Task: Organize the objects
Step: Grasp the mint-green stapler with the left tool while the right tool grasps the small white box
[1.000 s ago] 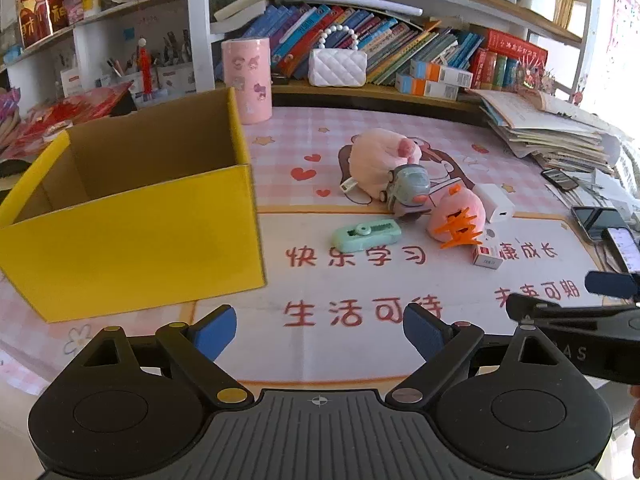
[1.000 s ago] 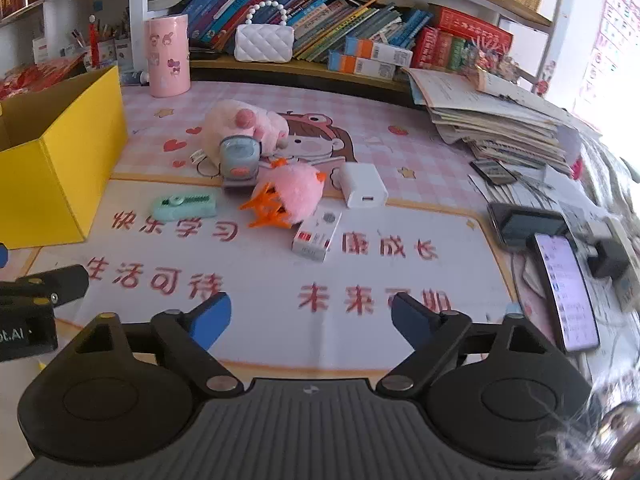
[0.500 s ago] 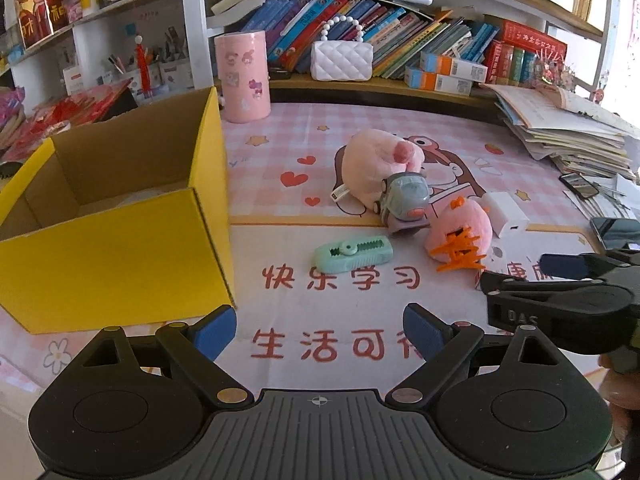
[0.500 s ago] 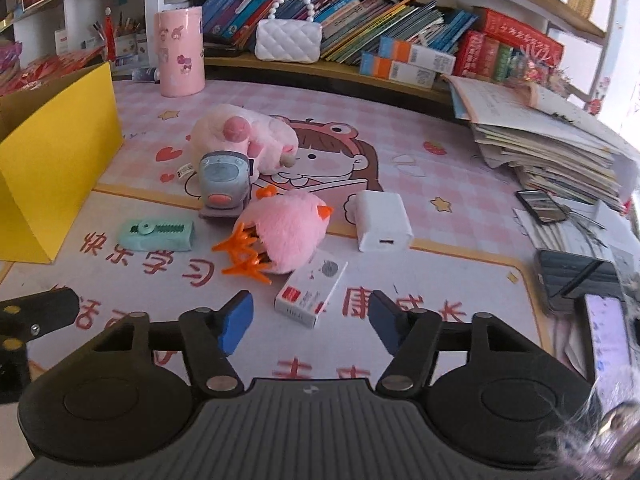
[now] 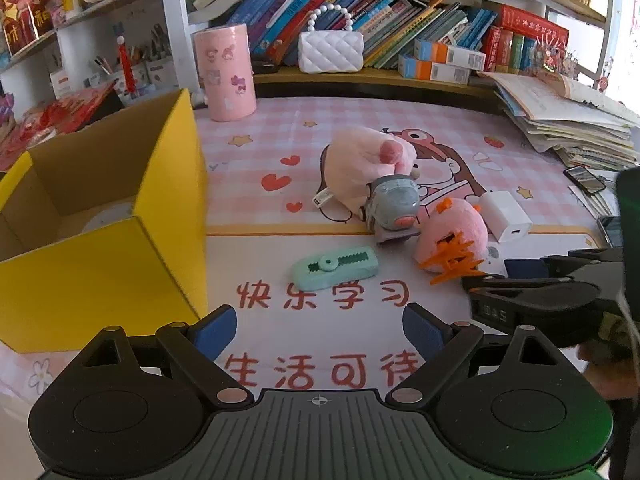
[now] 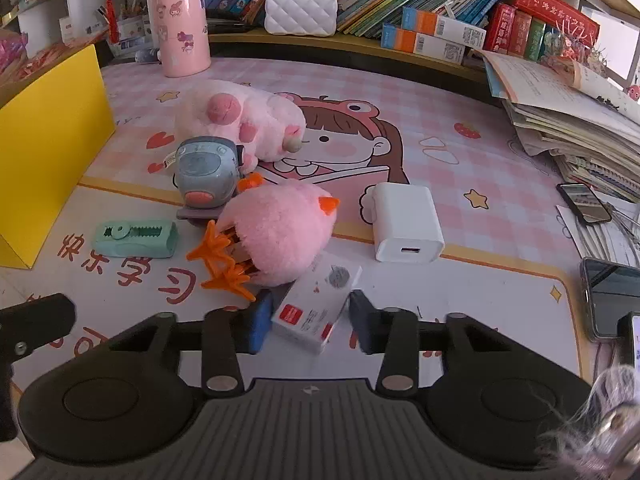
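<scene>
My right gripper (image 6: 308, 322) is open, its blue pads on either side of a small white and red box (image 6: 318, 306) lying on the mat; it also shows in the left wrist view (image 5: 516, 272). The box touches a pink plush chick with orange feet (image 6: 280, 236). My left gripper (image 5: 320, 328) is open and empty above the mat, short of a mint-green utility knife (image 5: 335, 267). A yellow cardboard box (image 5: 100, 220) stands open at the left. A large pink plush paw (image 5: 366, 164), a grey-blue toy (image 5: 394, 206) and a white charger (image 6: 406, 218) lie nearby.
A pink cylinder tin (image 5: 225, 76) and a white quilted purse (image 5: 331, 50) stand at the back by a shelf of books. Stacked papers (image 6: 572, 108) and phones (image 6: 612, 300) lie at the right. The yellow box holds a white round object (image 5: 108, 216).
My right gripper has moved forward and narrowed, and its pads now flank the white and red box. My left gripper has moved forward toward the mint-green knife, still wide open.
</scene>
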Tool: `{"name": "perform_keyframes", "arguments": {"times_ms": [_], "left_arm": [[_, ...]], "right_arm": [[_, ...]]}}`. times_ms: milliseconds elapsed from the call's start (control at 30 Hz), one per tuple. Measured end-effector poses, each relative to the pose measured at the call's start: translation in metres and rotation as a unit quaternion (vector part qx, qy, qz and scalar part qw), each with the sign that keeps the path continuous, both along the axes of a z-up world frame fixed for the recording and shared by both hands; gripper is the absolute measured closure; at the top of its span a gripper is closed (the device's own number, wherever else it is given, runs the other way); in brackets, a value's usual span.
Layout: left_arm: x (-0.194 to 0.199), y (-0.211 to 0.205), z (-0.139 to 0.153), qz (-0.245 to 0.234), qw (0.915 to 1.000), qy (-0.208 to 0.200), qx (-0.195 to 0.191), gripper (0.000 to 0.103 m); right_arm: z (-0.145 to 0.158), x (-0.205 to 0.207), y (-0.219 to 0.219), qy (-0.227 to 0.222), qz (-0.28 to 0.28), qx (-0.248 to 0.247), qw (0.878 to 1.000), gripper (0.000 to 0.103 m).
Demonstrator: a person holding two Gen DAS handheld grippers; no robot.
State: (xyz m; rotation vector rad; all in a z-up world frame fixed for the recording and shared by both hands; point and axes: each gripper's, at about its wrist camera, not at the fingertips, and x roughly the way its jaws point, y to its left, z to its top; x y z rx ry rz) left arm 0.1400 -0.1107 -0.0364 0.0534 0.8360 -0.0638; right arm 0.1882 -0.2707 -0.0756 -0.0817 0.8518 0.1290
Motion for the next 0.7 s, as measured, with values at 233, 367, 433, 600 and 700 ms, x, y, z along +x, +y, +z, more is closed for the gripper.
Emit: {"name": "perform_keyframes", "arguments": {"times_ms": [233,367,433,600,700], "left_arm": [[0.028,-0.012,-0.01,0.02,0.9998,0.004,0.0,0.013],[0.049,-0.016,-0.02,0.043,0.999,0.01,0.001,0.013],[0.058,-0.016,-0.026,0.049,0.9987,0.016,-0.003,0.013],[0.072,-0.019,-0.04,0.053,0.998,0.033,0.008,0.025],[0.07,-0.017,-0.042,0.056,0.9978,0.036,-0.003,0.034]], "right_arm": [[0.013,-0.01,-0.022,-0.016,-0.013,0.004,1.0,0.075],[0.026,-0.021,-0.032,-0.034,-0.007,0.01,0.999,0.075],[0.031,-0.026,-0.033,-0.044,-0.003,0.01,0.999,0.075],[0.043,-0.036,-0.034,-0.069,0.004,-0.003,0.998,0.075],[0.048,-0.042,-0.034,-0.079,0.007,-0.006,0.997,0.075]]}}
